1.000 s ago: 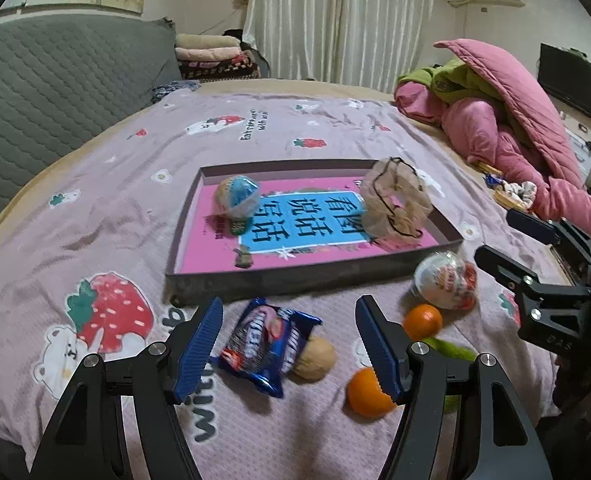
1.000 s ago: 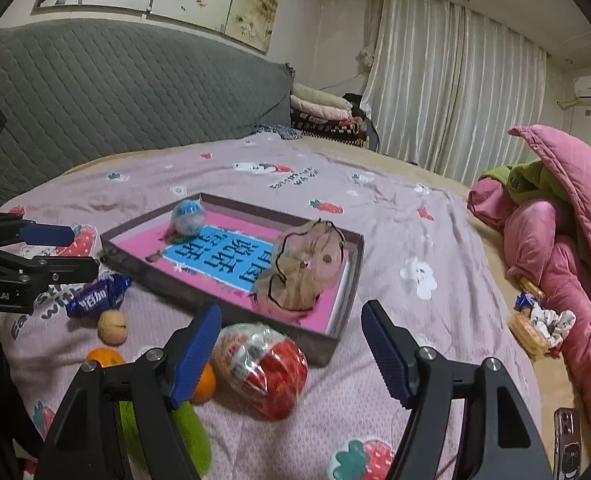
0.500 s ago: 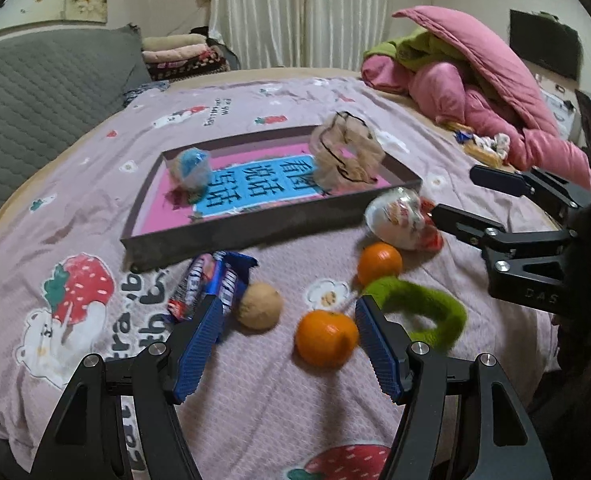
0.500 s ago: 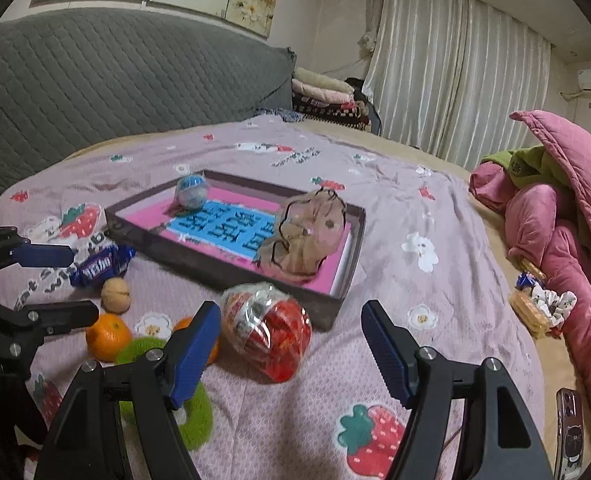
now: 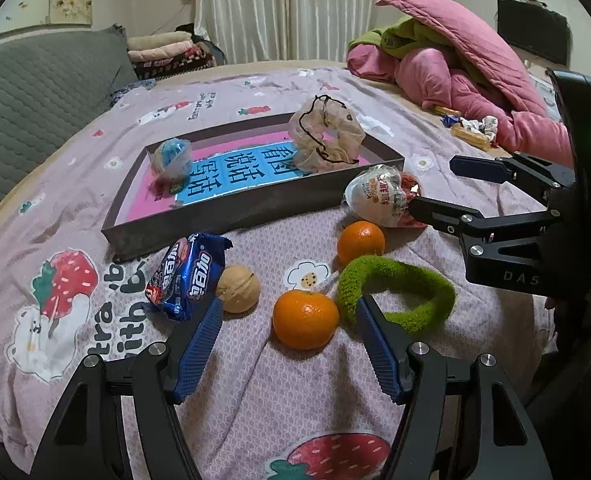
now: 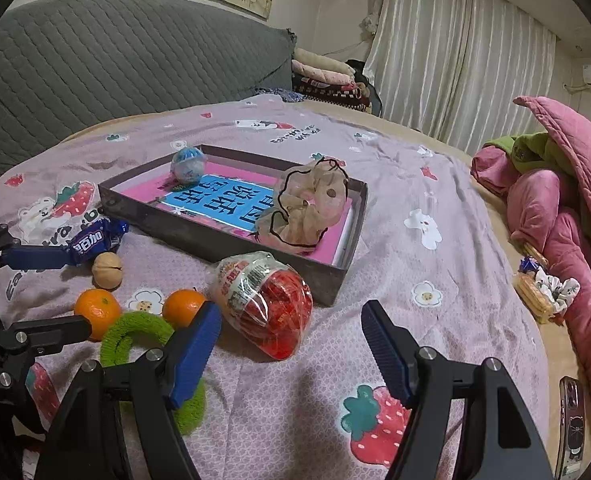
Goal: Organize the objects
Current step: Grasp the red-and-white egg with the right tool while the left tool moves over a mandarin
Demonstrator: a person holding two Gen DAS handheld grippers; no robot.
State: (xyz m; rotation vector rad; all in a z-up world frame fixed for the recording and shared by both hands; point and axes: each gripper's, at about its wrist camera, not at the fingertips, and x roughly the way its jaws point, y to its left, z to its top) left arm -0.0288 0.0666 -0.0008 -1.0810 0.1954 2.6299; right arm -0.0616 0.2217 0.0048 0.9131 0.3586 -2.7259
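A dark tray (image 5: 231, 216) (image 6: 327, 280) with a pink and blue liner lies on the bed, holding a blue ball (image 5: 172, 157) and a beige scrunchie (image 5: 327, 136). In front of it lie a blue snack packet (image 5: 189, 270), a walnut (image 5: 238, 289), two oranges (image 5: 305, 319) (image 5: 360, 241), a green scrunchie (image 5: 399, 296) and a wrapped toy egg (image 5: 383, 196) (image 6: 267, 300). My left gripper (image 5: 289, 344) is open and empty, just short of the near orange. My right gripper (image 6: 289, 344) is open and empty, just short of the egg.
A pink quilt pile (image 5: 463, 64) lies at the right of the bed, with snacks (image 6: 539, 292) beside it. A grey headboard (image 6: 115, 52) stands behind. A phone (image 6: 571, 420) lies at the right edge.
My left gripper has pulled back and swung right, from over the snack packet and walnut to facing the near orange. My right gripper has backed away a little from the egg.
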